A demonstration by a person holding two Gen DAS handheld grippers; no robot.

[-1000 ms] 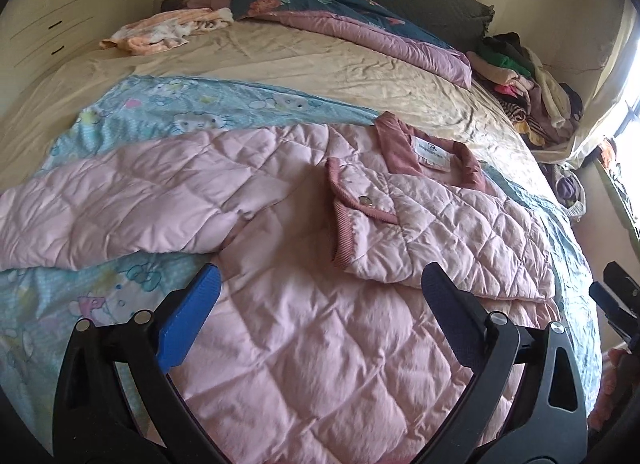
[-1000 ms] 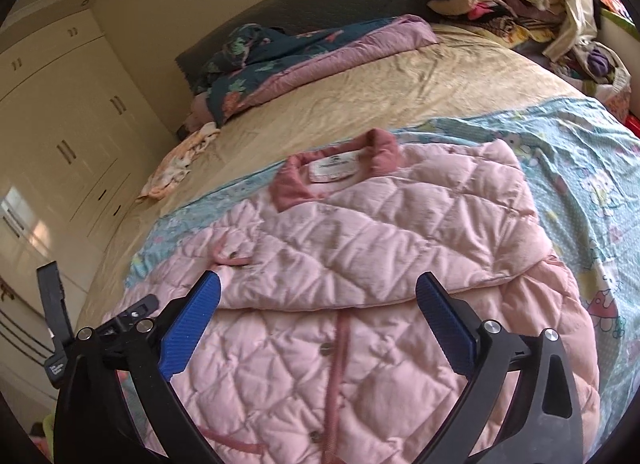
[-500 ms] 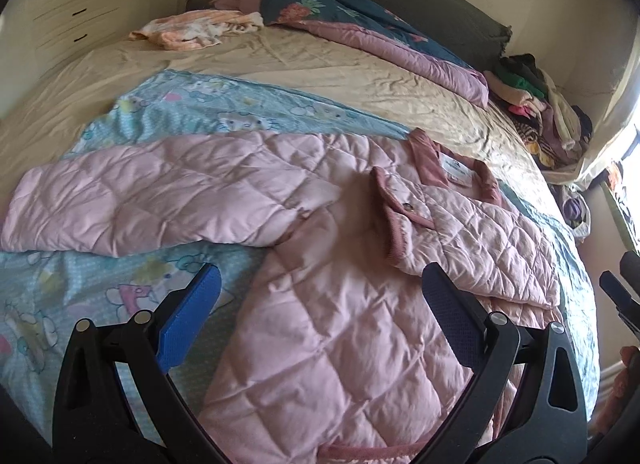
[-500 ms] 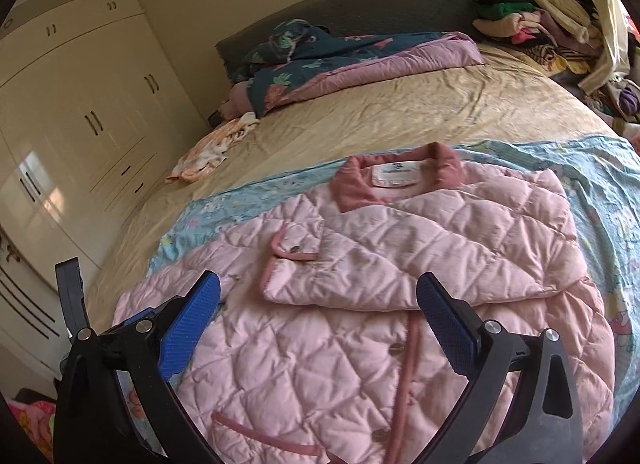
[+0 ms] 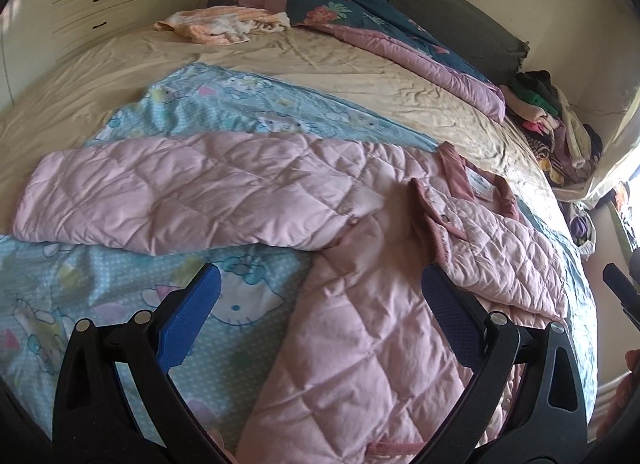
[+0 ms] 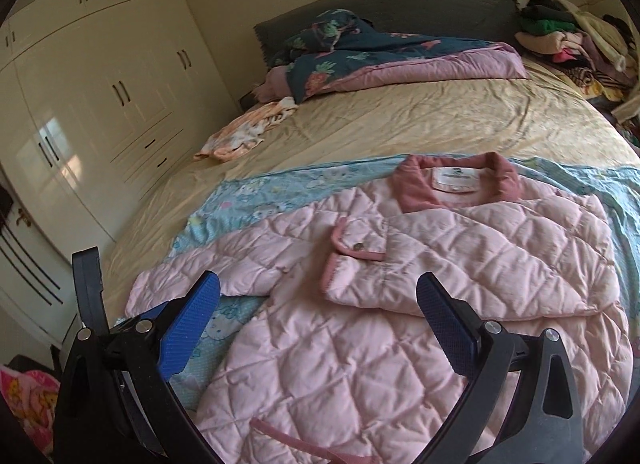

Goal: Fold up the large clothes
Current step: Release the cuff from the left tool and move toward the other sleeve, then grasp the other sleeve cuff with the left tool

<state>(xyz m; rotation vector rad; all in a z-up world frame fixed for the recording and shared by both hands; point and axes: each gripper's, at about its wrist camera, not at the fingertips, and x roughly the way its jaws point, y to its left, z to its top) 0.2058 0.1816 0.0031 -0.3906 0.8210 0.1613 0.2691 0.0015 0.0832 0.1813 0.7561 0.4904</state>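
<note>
A pink quilted jacket point(image 6: 420, 304) lies on a light-blue cartoon-print blanket point(image 5: 224, 112) spread over the near half of a beige-sheeted bed point(image 6: 400, 120), one sleeve point(image 5: 180, 192) stretched left.

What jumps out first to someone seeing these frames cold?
The pink quilted jacket spread across the near end of the bed, on a light-blue cartoon-print sheet: one sleeve is folded across its chest, the other sleeve lies stretched out flat. Both the left gripper and the right gripper are open and empty above it. A clothes heap sits by the headboard.

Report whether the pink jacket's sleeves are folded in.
One only: right sleeve lies folded across the jacket; left sleeve lies spread over the blanket.
</note>
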